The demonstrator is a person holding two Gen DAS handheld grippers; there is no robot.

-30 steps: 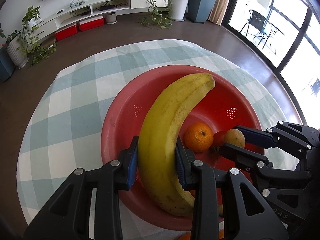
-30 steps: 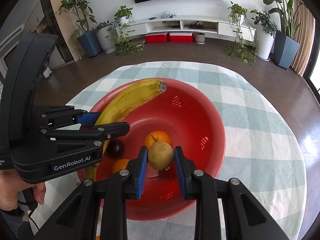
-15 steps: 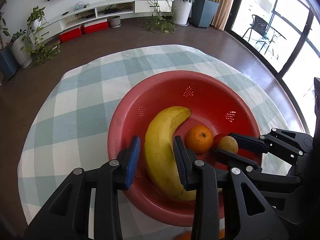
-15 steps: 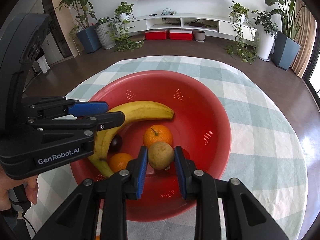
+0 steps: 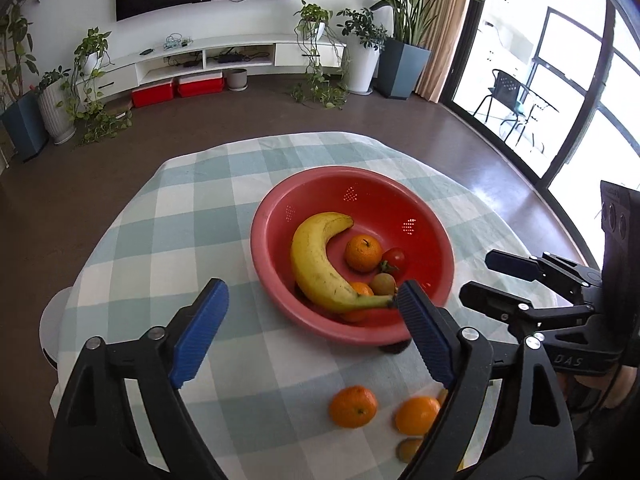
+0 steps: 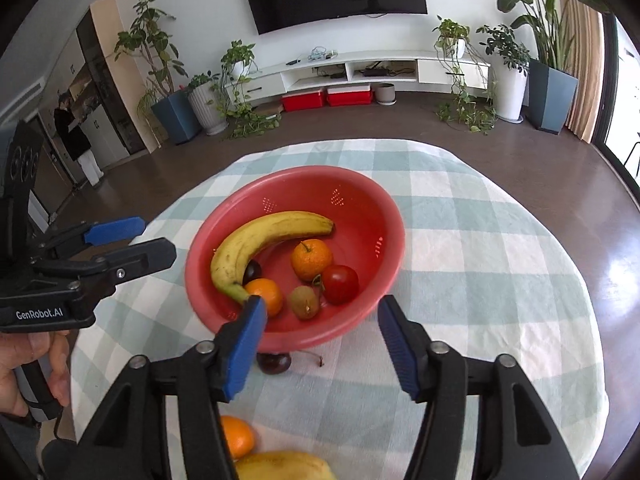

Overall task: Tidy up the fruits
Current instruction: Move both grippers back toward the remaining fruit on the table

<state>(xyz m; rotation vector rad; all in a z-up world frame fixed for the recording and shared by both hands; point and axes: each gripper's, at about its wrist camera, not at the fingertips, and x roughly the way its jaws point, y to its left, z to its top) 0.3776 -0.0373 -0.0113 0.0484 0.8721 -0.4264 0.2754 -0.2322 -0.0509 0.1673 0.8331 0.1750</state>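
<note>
1. Left wrist view: the left claw [image 5: 308, 328] is standing wide open with nothing between its blue pads; its jaws have just been opening. Ahead of it the red bowl [image 5: 280, 280] is sitting on the checked surface [image 5: 180, 220]. The banana [image 5: 316, 260] is lying in the bowl, its stem end showing just beside the claw's right-hand pad [image 5: 424, 340]. Past the banana, a tangerine [image 5: 363, 253], a tomato [image 5: 394, 260] and a kiwi [image 5: 383, 284] are resting close together in the bowl, and a second tangerine [image 5: 362, 290] is peeking out behind the banana's stem end. Below the claw, nearer the camera, two loose tangerines [image 5: 353, 406] are lying on the surface. To the right, the right claw [image 5: 492, 280] is hovering over the surface beside the bowl.

2. Right wrist view: the right claw [image 6: 320, 326] is also standing open and gripping nothing; its jaws have just been opening. The kiwi [image 6: 305, 302] is lying free in the bowl [image 6: 392, 240] just ahead of the pads, touching the tomato [image 6: 340, 284] on its right. The banana [image 6: 264, 240] is curving along the bowl's left side. A dark cherry [image 6: 274, 362] is sitting on the surface against the bowl's near edge, between the claw's pads. To the left, a hand [image 6: 28, 372] is holding the left claw [image 6: 140, 240] beside the bowl.
</note>
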